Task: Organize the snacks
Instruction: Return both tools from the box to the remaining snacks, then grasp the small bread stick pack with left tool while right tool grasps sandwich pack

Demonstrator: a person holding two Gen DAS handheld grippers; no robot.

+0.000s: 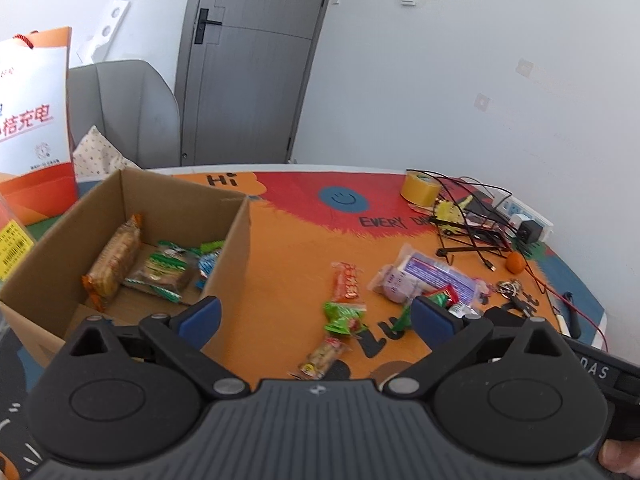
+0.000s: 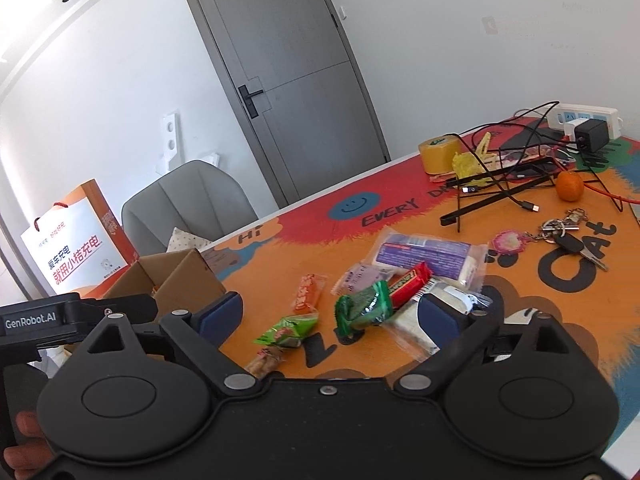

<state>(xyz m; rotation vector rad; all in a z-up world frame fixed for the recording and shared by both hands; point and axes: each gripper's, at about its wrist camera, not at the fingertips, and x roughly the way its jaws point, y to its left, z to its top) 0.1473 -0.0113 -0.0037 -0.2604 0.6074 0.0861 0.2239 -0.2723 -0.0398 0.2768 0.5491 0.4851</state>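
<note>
A: Step? Both claws wide, nothing held: left claw [image 1: 316, 316], right claw [image 2: 328, 316]. Between picks, I'd say.
B: Box [image 1: 236, 240] mid-left has some snacks; rest on worktop [image 1: 280, 264], centre frame.
A: Next prob. green pack [image 2: 366, 306]: right claw must drop, straddle, close.

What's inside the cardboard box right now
In the cardboard box: an orange cracker pack, a green-edged clear packet and a blue-and-white wrapper. The near wall hides part of the floor.
</note>
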